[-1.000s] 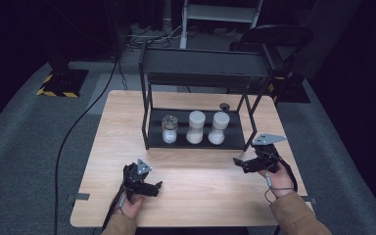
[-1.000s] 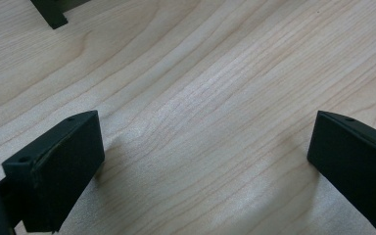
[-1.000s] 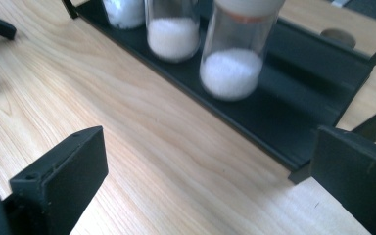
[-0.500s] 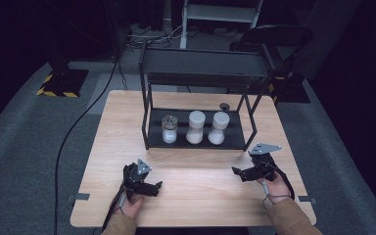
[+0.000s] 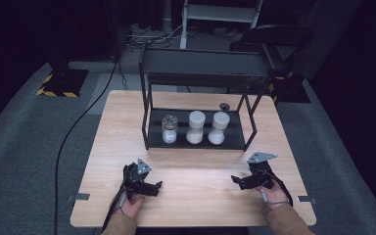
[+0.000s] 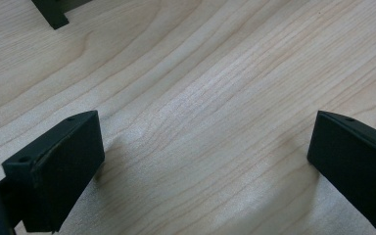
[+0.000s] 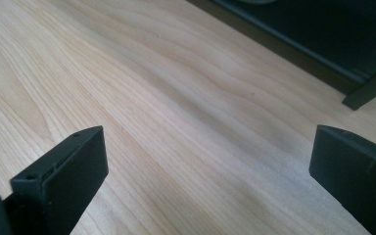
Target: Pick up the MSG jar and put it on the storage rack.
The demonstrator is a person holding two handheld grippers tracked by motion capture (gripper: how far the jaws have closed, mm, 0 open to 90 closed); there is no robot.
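Three jars standing in a row on the bottom shelf of a black metal rack [image 5: 198, 134], at twelve o'clock from both grippers and well apart from them. Leftmost: a clear glass jar [image 5: 169, 129] with a silvery lid and white filling in the low part. Middle: a white cylindrical jar [image 5: 196, 127], smooth, with a flat white cap. Rightmost: a white waisted jar [image 5: 218, 128], narrow at the middle. All upright, near each other, not touching.

Rack built of thin square bars, with a flat dark top shelf above.

Left gripper [image 5: 154, 186] low over the table at seven o'clock from the rack, black blocky jaws spread wide, holding nothing. Right gripper [image 5: 237, 179] at five o'clock, jaws also wide apart and empty.

Wooden table [image 5: 122, 122] pale, with long wavy grain, matte surface.
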